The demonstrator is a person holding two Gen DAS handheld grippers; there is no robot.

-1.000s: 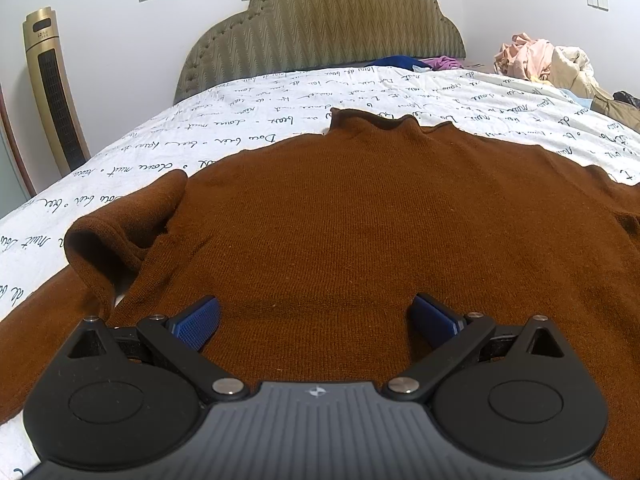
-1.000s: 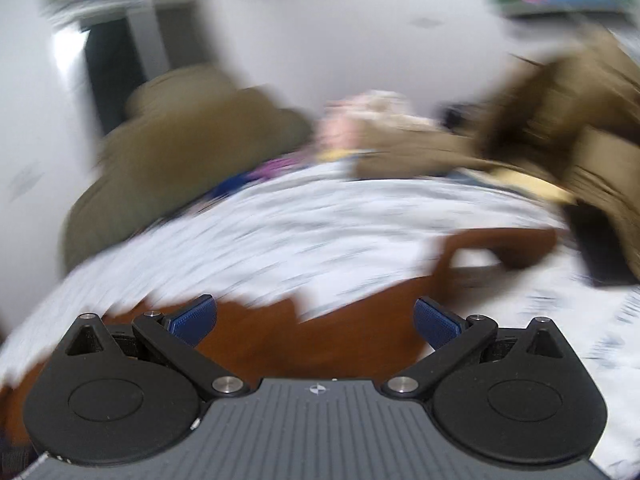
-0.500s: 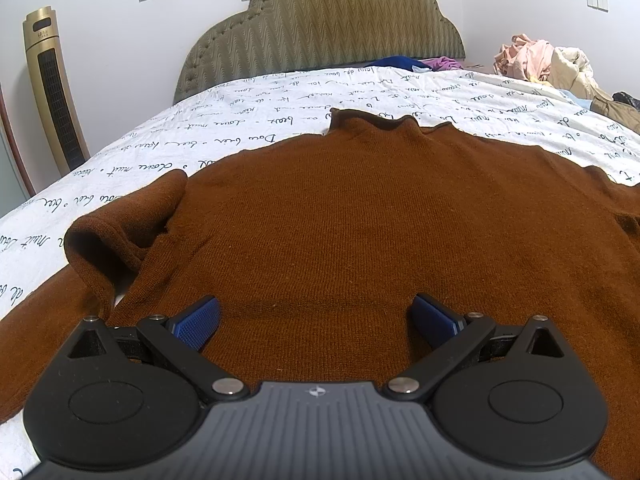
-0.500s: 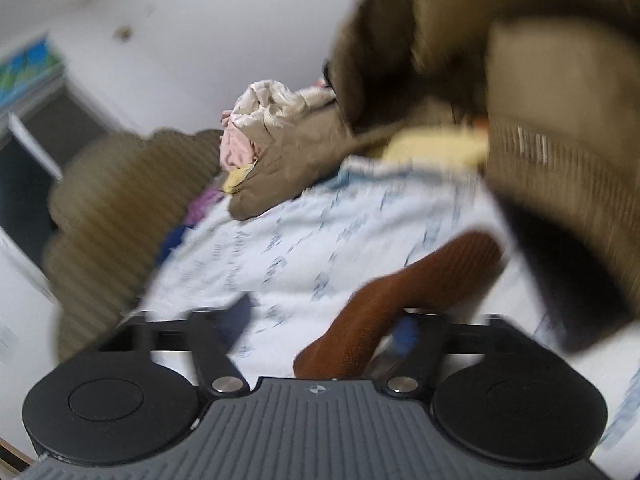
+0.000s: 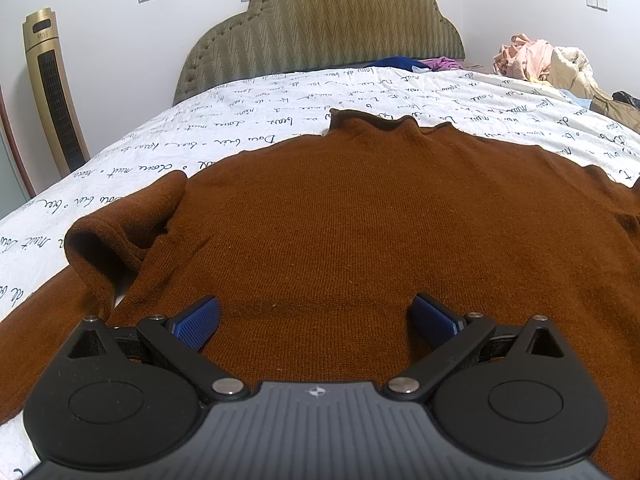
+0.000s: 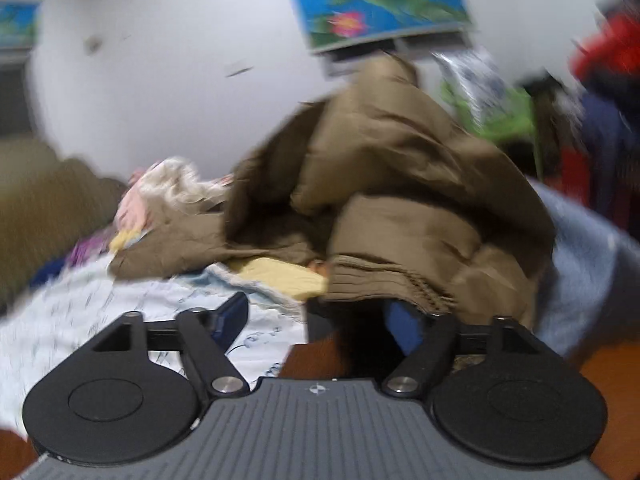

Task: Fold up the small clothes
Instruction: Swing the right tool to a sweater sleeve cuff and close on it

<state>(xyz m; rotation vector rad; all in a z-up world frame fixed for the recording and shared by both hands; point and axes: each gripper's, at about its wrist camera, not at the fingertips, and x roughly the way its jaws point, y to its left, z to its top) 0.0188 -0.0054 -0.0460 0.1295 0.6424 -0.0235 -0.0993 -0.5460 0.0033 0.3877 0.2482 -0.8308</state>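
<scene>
A brown knit sweater (image 5: 360,232) lies spread flat on the white bedsheet (image 5: 248,148), collar toward the headboard. Its left sleeve (image 5: 120,236) is folded back in a loop. My left gripper (image 5: 316,316) hovers open just above the sweater's lower body, with nothing between its blue pads (image 5: 198,320). In the blurred right wrist view, my right gripper (image 6: 320,322) has its jaws opening. A bit of the brown sweater (image 6: 312,360) shows low between them, with the pads apart from it.
A heap of clothes topped by an olive-brown padded jacket (image 6: 400,200) rises right in front of the right gripper. Pink and cream garments (image 5: 540,60) sit at the bed's far right corner. A padded headboard (image 5: 320,28) and a gold tower fan (image 5: 52,92) stand by the wall.
The right gripper swung to the right toward the clothes heap; its jaws narrowed beside the brown sleeve end, then widened again. The left gripper and the sweater body stayed put.
</scene>
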